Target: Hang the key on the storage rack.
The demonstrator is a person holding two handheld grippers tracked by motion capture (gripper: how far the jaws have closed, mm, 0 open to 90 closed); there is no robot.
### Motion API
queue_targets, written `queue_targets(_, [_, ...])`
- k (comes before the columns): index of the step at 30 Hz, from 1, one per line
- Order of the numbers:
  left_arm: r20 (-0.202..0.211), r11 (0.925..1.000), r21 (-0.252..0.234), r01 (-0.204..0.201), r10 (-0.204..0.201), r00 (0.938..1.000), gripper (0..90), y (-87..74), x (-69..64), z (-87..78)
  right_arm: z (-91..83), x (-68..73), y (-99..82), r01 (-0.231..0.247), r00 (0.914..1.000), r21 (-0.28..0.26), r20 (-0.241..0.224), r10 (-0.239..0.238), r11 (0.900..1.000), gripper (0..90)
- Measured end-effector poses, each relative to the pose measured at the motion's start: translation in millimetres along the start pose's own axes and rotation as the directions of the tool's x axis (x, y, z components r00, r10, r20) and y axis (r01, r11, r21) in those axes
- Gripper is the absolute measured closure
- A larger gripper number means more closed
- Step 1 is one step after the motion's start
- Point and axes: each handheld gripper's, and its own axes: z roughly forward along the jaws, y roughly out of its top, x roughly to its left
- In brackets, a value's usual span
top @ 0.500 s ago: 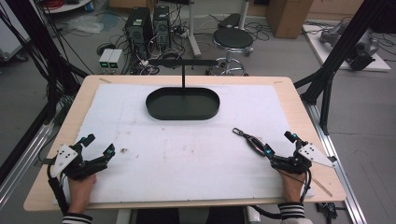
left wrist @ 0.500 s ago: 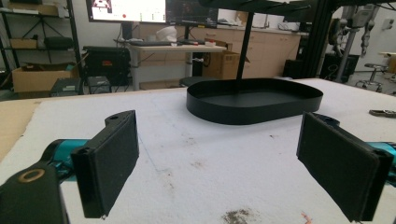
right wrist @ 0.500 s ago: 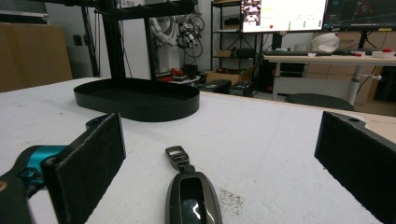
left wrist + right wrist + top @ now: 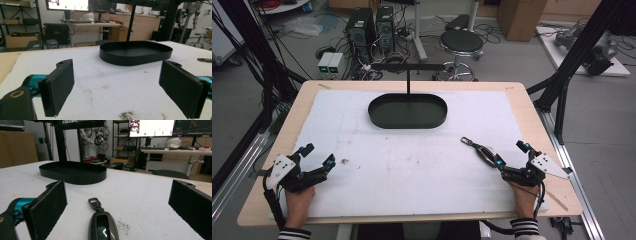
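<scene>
- High view: we see the key fob (image 4: 482,150) lying flat on the white mat (image 4: 412,165) of the tabletop, just ahead of the right tool (image 4: 511,156), its ring end pointing toward the black oval tray (image 4: 407,111). The left tool (image 4: 317,156) rests well apart at the mat's near left.
- Left gripper view: our left tool (image 4: 120,87) is spread wide, holding nothing.
- Right gripper view: our right tool (image 4: 117,207) gapes wide and empty; the key fob (image 4: 101,222) lies between its jaws, touching neither.

key fob (image 4: 103,226): cut by bottom edge | right gripper (image 4: 117,220): fingers cropped
</scene>
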Motion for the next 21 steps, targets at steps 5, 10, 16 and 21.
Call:
queue_targets(5, [0.001,1.0000,-0.004,-0.003,0.003,1.0000,13.4,-0.2,-0.7,-0.1,0.3,-1.3,0.3,-0.010,1.0000,-0.001,0.002,0.010,1.0000,0.7])
queue_targets(10, [0.002,0.9999,-0.005,-0.009,0.009,1.0000,13.3,-0.2,-0.9,-0.4,1.9,-2.2,1.9,-0.020,0.9998,0.017,0.004,0.020,0.9997,0.7])
queue_targets(16, [0.001,0.9999,-0.007,-0.011,0.011,0.9999,13.3,-0.2,-1.1,-0.5,5.7,-5.2,25.0,0.012,0.9998,0.068,-0.013,-0.011,0.9976,0.8])
queue_targets(21, [0.002,0.9999,-0.006,-0.015,0.015,0.9999,13.3,-0.2,-1.1,-0.7,18.0,-7.4,55.1,0.063,0.9964,0.193,-0.068,-0.051,0.9792,0.8])
